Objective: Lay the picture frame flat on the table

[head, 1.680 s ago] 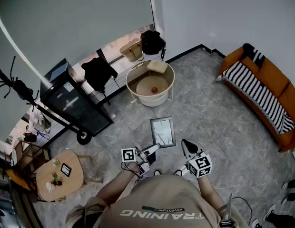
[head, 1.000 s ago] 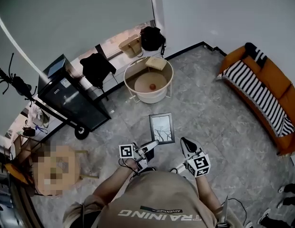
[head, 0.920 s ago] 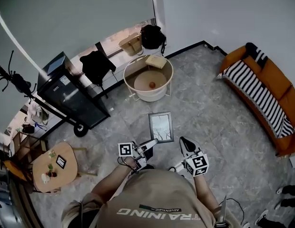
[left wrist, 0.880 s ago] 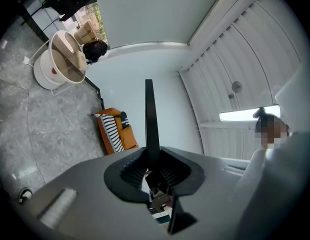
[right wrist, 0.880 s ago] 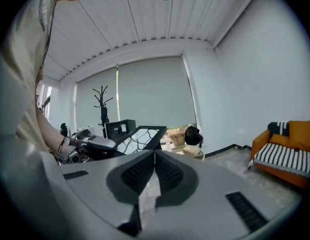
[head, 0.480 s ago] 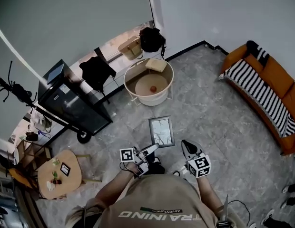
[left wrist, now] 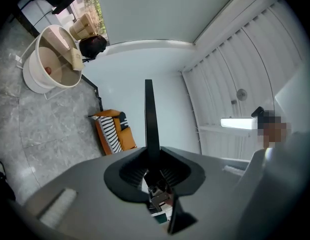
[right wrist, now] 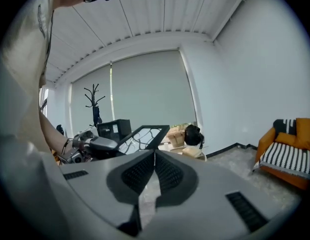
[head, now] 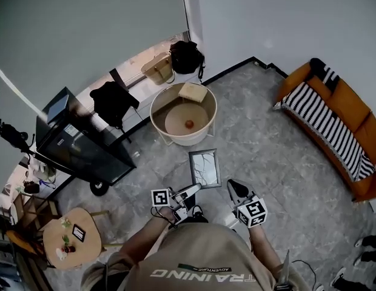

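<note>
The left gripper (head: 191, 190) is clamped on the near edge of the frame (head: 205, 168), which it holds in the air short of the table (head: 176, 139), long axis pointing toward the table. The right gripper (head: 231, 185), jaws pressed together and empty, is farther from the table, so laying likely falls to the left. The left gripper view shows the frame only edge-on; the head view shows its face turned upward.
</note>
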The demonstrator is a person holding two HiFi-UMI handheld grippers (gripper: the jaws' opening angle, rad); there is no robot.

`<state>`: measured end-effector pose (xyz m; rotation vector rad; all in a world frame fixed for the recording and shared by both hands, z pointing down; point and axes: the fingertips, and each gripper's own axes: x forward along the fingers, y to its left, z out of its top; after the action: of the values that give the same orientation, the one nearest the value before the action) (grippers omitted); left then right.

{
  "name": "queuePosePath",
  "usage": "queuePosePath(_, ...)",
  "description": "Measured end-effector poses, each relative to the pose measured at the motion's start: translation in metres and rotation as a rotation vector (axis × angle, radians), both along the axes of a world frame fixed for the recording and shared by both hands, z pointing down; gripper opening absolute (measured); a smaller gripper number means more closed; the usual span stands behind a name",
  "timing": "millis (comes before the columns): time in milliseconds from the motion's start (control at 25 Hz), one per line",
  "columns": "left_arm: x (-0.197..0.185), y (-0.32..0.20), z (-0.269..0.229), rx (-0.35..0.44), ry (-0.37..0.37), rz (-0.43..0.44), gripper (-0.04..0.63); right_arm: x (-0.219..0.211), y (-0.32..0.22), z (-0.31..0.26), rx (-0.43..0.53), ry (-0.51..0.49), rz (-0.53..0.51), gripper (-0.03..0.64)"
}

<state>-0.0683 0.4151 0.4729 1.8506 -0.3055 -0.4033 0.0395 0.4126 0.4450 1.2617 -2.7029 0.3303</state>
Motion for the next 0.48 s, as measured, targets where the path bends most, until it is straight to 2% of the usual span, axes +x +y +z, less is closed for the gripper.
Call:
queuePosePath(240,-0.019,-0.049,0.003,-0.010,0.024,0.022,0.074,-0.021,-0.046,0.002,-0.006,0.028,0.025,0.008)
queuePosePath(480,-0.034,-0.081,0.018,-0.043,0.036,0.066,0.074,-0.027,-0.078,0.022,-0.035,0.030,0.099,0.008)
